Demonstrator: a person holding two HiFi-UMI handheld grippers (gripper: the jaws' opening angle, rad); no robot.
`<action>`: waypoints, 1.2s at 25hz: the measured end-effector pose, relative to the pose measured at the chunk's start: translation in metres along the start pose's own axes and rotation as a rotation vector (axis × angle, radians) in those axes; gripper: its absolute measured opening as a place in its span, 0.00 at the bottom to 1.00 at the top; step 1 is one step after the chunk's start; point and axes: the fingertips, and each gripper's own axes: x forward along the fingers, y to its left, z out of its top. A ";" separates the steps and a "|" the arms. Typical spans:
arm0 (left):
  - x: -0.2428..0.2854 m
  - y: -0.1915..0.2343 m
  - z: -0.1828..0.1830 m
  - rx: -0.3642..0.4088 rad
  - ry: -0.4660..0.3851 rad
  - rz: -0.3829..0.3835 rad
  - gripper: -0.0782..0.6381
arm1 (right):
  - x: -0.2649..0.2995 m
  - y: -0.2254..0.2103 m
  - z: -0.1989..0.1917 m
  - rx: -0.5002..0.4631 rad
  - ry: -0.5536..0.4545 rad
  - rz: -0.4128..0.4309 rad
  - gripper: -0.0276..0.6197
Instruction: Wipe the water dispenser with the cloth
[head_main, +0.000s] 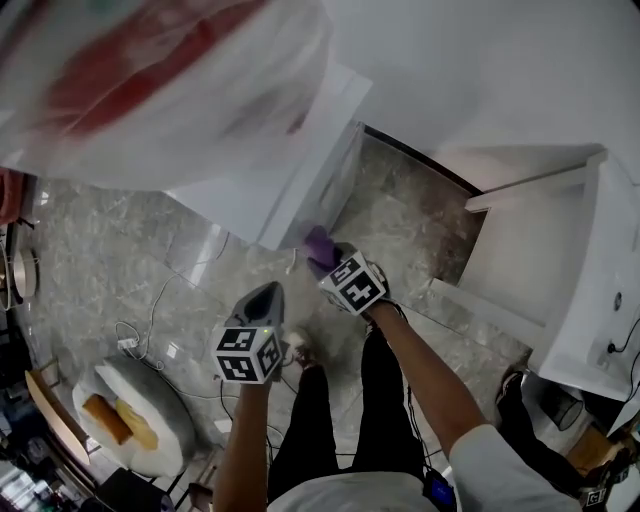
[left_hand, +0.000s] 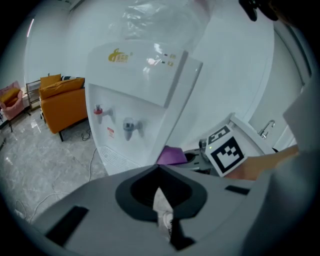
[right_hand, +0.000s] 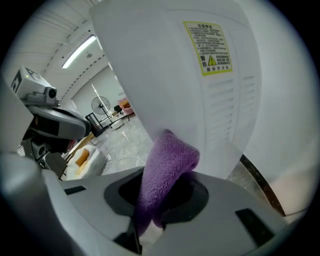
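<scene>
The white water dispenser (head_main: 290, 160) stands ahead of me, with a plastic-wrapped bottle (head_main: 150, 70) on top; its red and blue taps (left_hand: 115, 122) show in the left gripper view. My right gripper (head_main: 327, 264) is shut on a purple cloth (head_main: 319, 243) and presses it on the dispenser's side panel near a lower corner. In the right gripper view the cloth (right_hand: 167, 167) folds against the white panel (right_hand: 190, 85) below a yellow label (right_hand: 210, 47). My left gripper (head_main: 265, 296) hangs shut and apart from the dispenser, holding nothing that I can see.
A white cabinet (head_main: 560, 290) stands to the right. On the marble floor lie cables (head_main: 150, 320) and a round white cushion (head_main: 135, 415). An orange sofa (left_hand: 62, 102) sits left of the dispenser. The person's legs (head_main: 370, 400) are below the grippers.
</scene>
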 end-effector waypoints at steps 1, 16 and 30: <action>0.006 -0.002 -0.005 -0.007 0.008 -0.004 0.13 | 0.001 0.000 -0.008 -0.005 0.014 0.003 0.19; 0.097 -0.024 -0.037 -0.139 0.117 0.003 0.13 | 0.001 -0.180 -0.064 0.240 0.062 -0.264 0.19; 0.163 -0.020 -0.055 -0.235 0.217 0.088 0.13 | 0.069 -0.291 -0.046 0.151 0.150 -0.266 0.19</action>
